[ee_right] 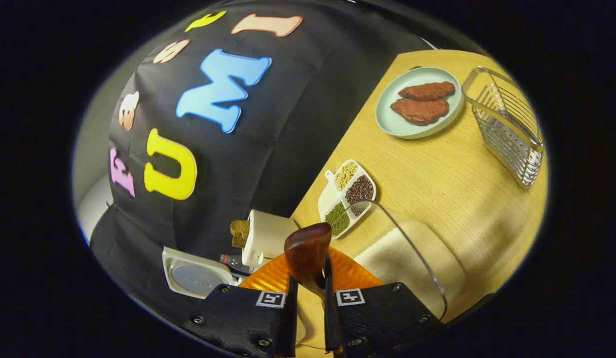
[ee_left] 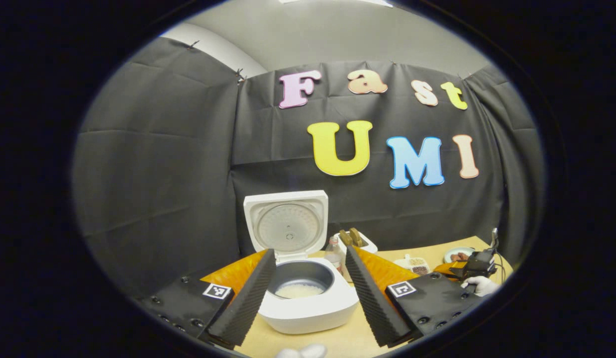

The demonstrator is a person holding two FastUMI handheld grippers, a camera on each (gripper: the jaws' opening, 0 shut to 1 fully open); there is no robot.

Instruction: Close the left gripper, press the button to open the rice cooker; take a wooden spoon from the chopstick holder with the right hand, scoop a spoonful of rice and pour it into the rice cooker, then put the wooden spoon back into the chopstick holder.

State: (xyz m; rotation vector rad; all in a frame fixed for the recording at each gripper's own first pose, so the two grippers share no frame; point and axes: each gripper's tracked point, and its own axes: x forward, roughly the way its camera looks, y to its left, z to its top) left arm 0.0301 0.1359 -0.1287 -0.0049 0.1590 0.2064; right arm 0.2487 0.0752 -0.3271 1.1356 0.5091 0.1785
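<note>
Judging by the white rice cooker (ee_left: pixel 308 298) already open between our spread left gripper (ee_left: pixel 308 293), our right gripper (ee_right: pixel 308 298) clamps the brown wooden spoon (ee_right: pixel 306 253), leaving its return.

Both views share the open rice cooker (ee_left: pixel 308 278)

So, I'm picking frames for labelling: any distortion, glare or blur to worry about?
Left gripper view: fisheye bends the wall's cloth seams; rice cooker evenly lit and sharp, no glare. Right gripper view: scene steeply tilted, table edge slanting; wooden spoon close, slightly soft, with a small highlight; plate and wire rack clear.
</note>
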